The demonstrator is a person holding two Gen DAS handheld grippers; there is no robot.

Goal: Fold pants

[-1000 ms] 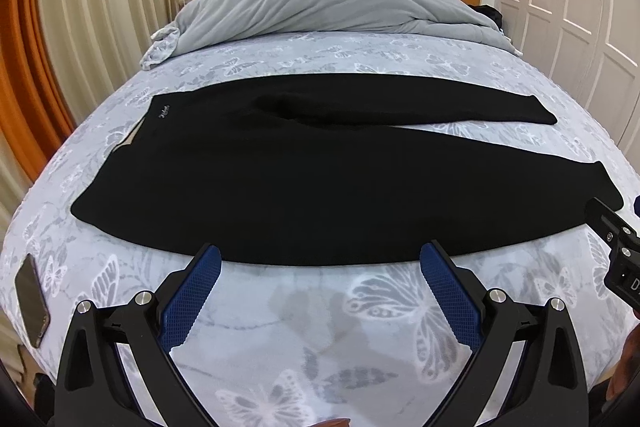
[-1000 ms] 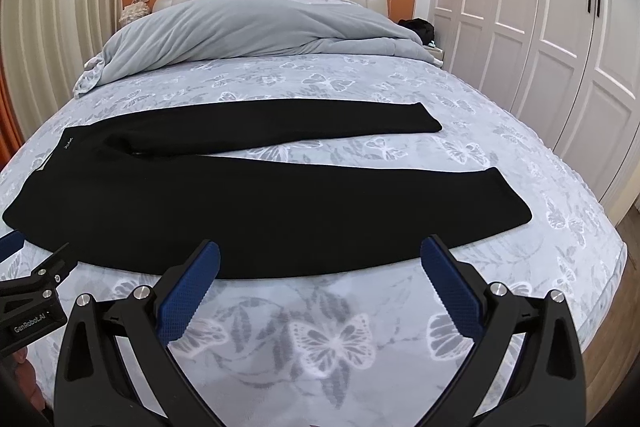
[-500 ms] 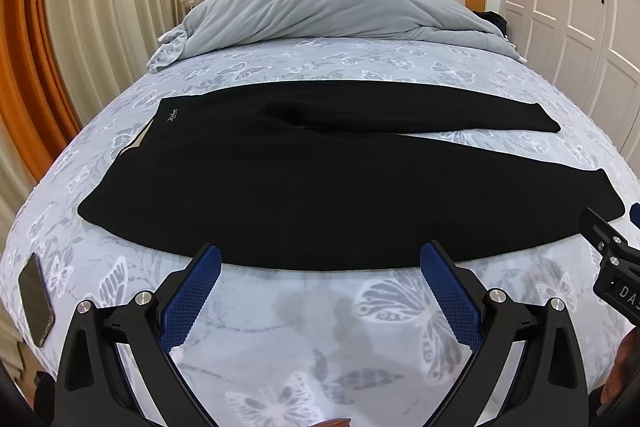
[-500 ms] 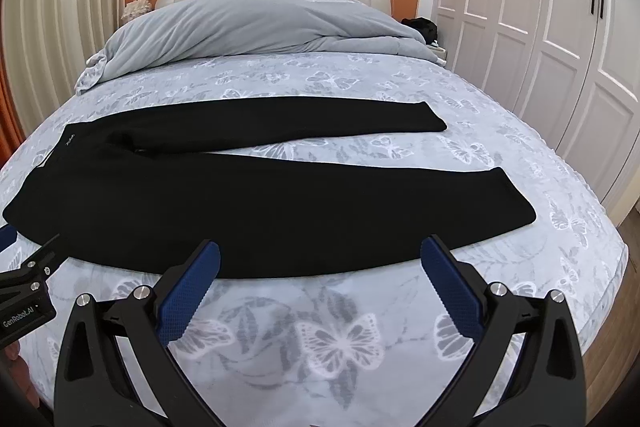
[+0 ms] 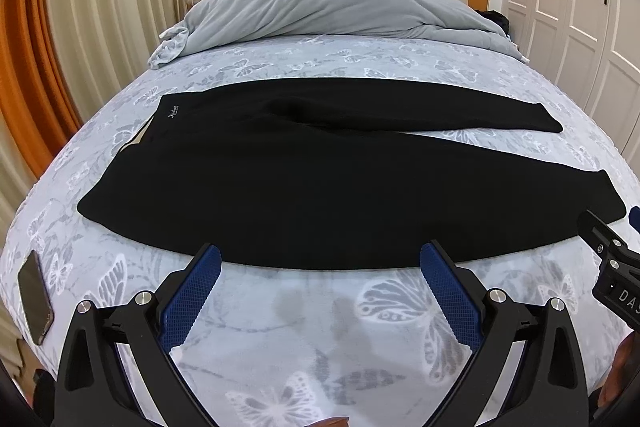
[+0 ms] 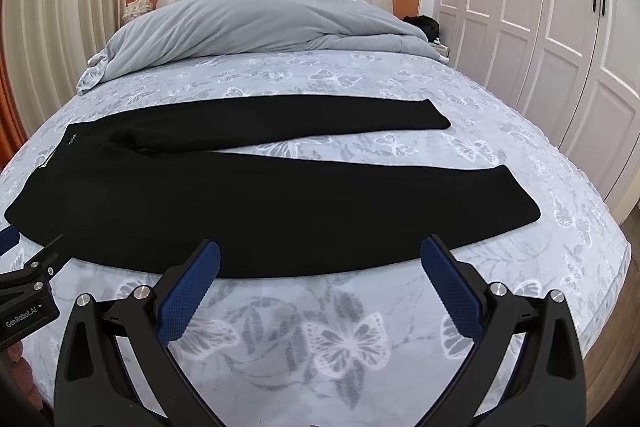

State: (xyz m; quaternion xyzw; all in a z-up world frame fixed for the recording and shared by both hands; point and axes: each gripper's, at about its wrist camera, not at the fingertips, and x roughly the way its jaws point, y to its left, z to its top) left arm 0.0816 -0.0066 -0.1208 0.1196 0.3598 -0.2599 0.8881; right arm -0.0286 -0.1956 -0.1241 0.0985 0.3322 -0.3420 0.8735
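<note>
pants (image 5: 304, 183) lie flat across the bed (image 5: 360, 67), waist to the left, legs splayed right. left gripper (image 5: 320, 269) and right gripper (image 6: 320, 259) hover at the near edge, jaws spread, empty.

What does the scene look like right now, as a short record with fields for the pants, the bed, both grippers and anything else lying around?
pants: black, spread flat across the bed, waistband to the left, legs apart, unfolded
bed: butterfly-print sheet, grey duvet heaped at the headboard
left gripper: open, above the near edge of the pants, holding nothing
right gripper: open, above the near edge, holding nothing
phone: dark, on the bed's left edge
</note>
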